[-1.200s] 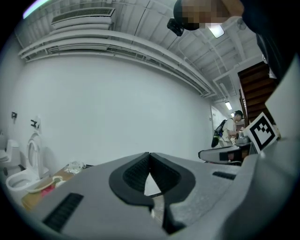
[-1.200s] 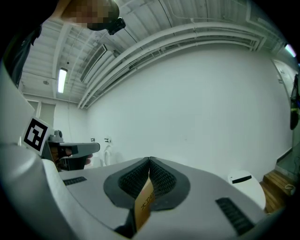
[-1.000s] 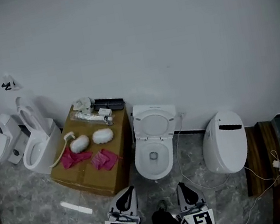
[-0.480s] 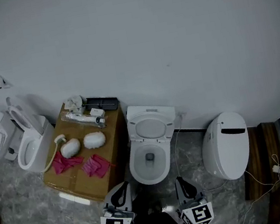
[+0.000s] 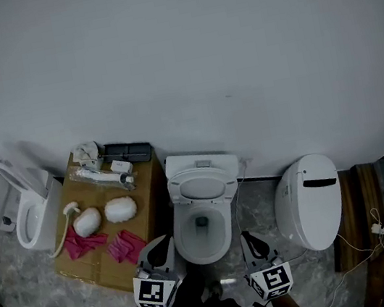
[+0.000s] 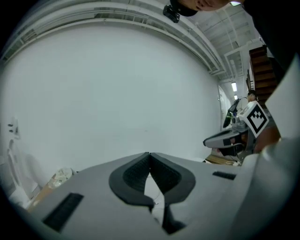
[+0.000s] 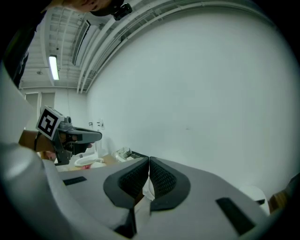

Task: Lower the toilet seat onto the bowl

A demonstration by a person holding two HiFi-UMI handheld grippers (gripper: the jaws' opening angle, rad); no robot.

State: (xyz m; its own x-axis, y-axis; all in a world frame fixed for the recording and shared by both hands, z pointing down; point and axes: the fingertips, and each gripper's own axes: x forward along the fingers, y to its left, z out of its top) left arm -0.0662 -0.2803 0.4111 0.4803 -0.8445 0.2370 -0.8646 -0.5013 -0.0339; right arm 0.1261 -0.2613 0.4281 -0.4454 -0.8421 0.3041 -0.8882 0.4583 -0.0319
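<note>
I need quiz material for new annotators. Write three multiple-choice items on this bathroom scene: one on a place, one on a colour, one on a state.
1. In the head view, on which side of the open toilet does the cardboard box stand?
A. left
B. right
C. in front of it

2. What colour are the cloths on the box?
A. blue
B. pink
C. yellow

3. How does the open toilet's seat stand?
A. down on the bowl
B. taken off, lying on the floor
C. raised upright at the back

Answers:
1 A: the box sits at the toilet's left in that view.
2 B: both crumpled cloths are pink.
3 C: the seat stands up at the back, and the bowl below it is uncovered.
</note>
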